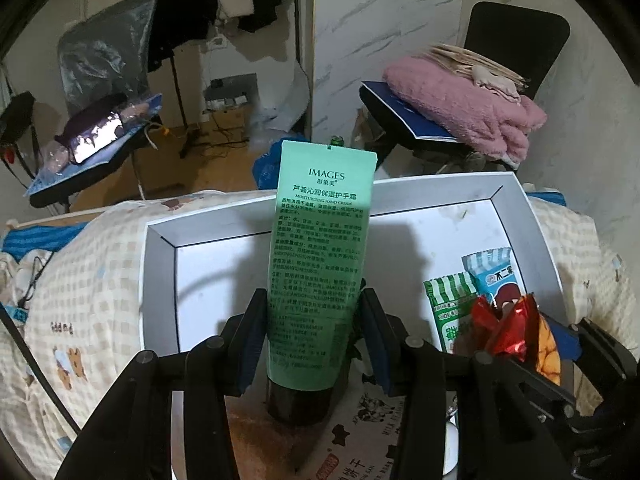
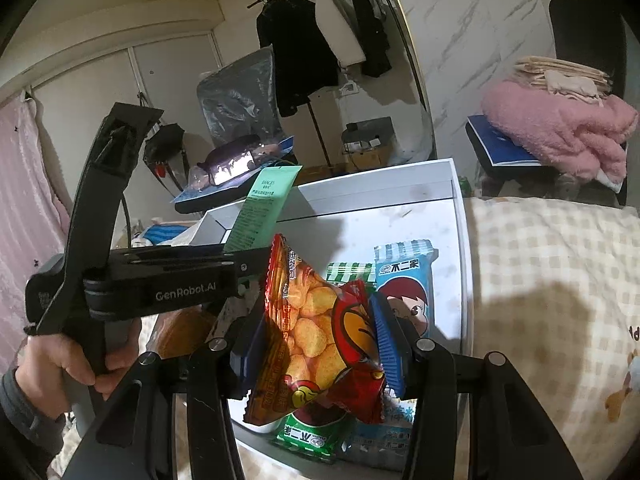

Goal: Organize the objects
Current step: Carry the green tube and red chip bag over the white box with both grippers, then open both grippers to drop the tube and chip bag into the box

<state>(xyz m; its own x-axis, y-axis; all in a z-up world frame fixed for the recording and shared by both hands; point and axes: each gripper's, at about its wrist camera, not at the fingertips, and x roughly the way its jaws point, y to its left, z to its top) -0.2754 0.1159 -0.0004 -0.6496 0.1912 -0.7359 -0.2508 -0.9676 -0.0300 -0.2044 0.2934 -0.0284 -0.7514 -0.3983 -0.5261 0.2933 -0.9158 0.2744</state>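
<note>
Green hand-cream tube [image 1: 316, 264] clamped in left gripper [image 1: 314, 336], red snack bag [image 2: 316, 336] in right gripper [image 2: 320, 344], both poised over white box [image 1: 160, 280] for drop-in.

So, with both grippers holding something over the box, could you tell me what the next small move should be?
Probably lower the left gripper and release the green tube into the white box; its left half looks bare, while packets fill the right.

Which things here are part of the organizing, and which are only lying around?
Job: green hand cream tube in left claw; red snack bag in right claw; white box; blue candy packet; green candy packet.
Lying about: pink blanket; black chair.
</note>
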